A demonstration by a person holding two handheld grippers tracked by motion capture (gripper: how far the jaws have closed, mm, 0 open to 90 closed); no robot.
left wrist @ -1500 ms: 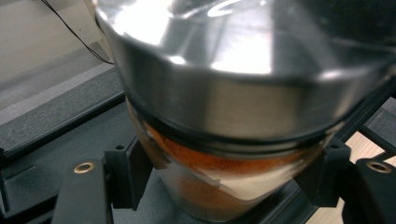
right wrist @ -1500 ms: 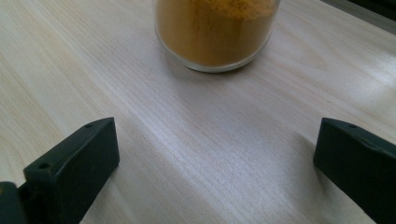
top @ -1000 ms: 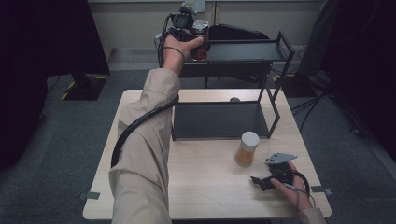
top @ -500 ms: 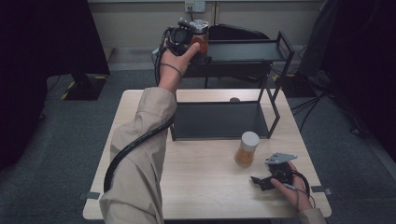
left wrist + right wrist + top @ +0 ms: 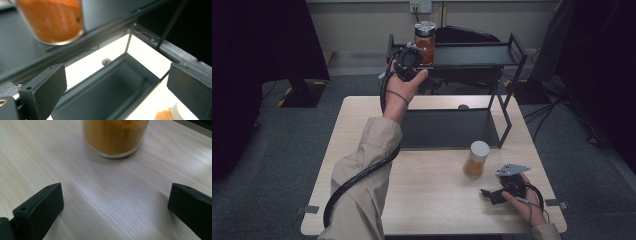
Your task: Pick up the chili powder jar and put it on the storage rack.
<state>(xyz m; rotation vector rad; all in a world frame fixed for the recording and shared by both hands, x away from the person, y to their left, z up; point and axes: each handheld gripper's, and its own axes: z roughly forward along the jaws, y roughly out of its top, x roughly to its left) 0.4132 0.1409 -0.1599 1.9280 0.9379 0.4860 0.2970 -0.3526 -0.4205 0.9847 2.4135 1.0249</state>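
High view: we list one glass jar of orange-red powder upright on the black metal rack's top shelf, just beyond our left gripper, jaws spread, holding nothing. Right gripper, jaws apart, faces the white-lidded ochre spice jar on the pale wooden table.

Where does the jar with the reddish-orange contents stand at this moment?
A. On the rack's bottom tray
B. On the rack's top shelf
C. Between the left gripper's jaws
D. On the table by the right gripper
B: the reddish-orange jar stands on the rack's top shelf, and the open left gripper holds nothing.
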